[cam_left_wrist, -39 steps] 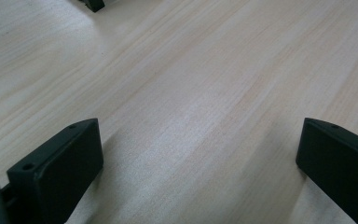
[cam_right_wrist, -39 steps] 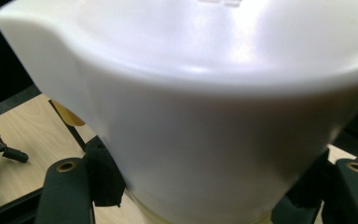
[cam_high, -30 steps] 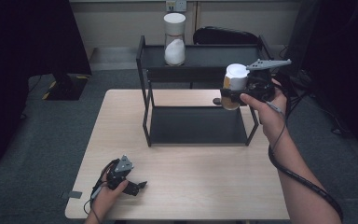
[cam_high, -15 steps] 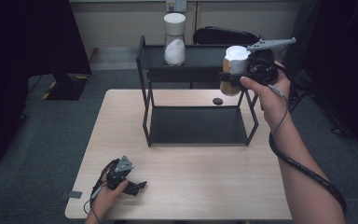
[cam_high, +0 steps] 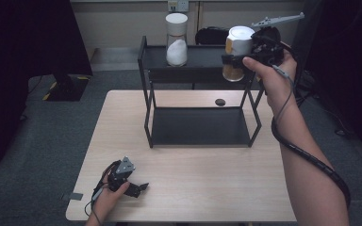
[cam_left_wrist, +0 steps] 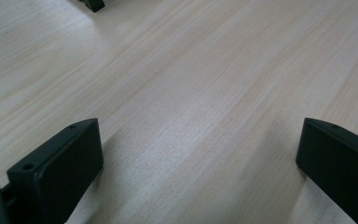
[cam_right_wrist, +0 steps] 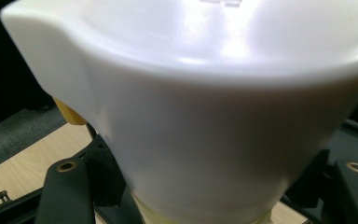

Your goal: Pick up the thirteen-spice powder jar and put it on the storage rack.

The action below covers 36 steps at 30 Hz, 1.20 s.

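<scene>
A jar with a white lid and yellow contents hangs in the air at the right end of the black rack's top shelf. My right gripper is shut on it from the right, below the lid. In the right gripper view the jar's white lid looms close above the two jaws of that gripper. On the top shelf stands a second jar with a white lid and white contents. My left gripper rests on the table near its front left, open, with bare wood between its jaws.
The two-tier black rack stands at the table's back middle, its lower shelf bare. A small dark round spot sits on the table behind the rack's right side. Dark floor surrounds the table, and a cable coils round the right forearm.
My right gripper has risen with the jar from beside the rack's right post to the height of the top shelf. The left gripper has stayed put.
</scene>
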Each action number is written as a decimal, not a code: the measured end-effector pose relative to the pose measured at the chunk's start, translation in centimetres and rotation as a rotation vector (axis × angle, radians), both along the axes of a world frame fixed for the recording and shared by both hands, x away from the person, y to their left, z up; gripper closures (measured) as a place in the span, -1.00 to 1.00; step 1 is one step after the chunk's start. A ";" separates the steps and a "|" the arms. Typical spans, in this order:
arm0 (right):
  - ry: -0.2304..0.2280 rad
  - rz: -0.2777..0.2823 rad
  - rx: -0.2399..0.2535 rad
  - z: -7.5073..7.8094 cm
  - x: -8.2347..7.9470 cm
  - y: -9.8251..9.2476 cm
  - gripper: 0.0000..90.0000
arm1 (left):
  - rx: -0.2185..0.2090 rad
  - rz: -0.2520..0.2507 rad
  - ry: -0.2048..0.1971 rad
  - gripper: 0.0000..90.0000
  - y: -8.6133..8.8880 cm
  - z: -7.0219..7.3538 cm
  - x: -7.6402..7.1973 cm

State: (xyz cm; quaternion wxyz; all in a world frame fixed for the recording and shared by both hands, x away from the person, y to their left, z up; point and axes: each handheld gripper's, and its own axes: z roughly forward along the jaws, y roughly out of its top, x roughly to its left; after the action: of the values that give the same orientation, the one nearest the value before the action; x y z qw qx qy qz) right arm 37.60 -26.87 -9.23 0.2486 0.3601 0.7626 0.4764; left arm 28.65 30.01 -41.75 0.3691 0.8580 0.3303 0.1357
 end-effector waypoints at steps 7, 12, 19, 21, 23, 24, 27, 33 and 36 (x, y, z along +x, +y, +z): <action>-0.013 -0.028 -0.010 1.6 0.8 0.8 -0.33 | 0.000 0.000 0.000 -1.00 0.0 0.0 0.0; -0.017 -0.049 -0.017 2.0 1.7 1.5 -0.33 | 0.000 0.000 -0.001 -1.00 0.0 0.0 0.0; -0.016 -0.076 -0.021 1.5 3.5 2.7 -0.33 | 0.000 0.000 -0.001 -1.00 0.0 0.0 0.0; -0.015 -0.080 -0.024 1.2 4.0 3.1 -0.33 | 0.000 0.000 -0.001 -1.00 0.0 0.0 0.0; -0.016 -0.084 -0.019 0.9 4.5 3.3 -0.33 | 0.000 0.000 -0.001 -1.00 0.0 0.0 0.0; -0.016 -0.084 -0.019 0.9 4.5 3.3 -0.33 | 0.000 0.000 -0.001 -1.00 0.0 0.0 0.0; -0.018 -0.097 -0.020 0.8 5.2 3.9 -0.33 | 0.001 0.000 -0.001 -1.00 0.0 0.0 0.0; -0.028 -0.119 -0.033 0.6 5.8 4.6 -0.33 | 0.000 0.000 -0.001 -1.00 0.0 0.0 0.0; -0.024 -0.124 -0.034 0.5 6.1 4.9 -0.33 | 0.000 0.000 -0.001 -1.00 0.0 0.0 0.0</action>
State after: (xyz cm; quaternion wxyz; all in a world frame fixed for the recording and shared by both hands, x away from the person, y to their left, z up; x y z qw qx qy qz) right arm 43.67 -21.96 -8.71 0.2929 0.3964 0.7439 0.4513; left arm 28.65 30.01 -41.76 0.3692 0.8580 0.3301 0.1359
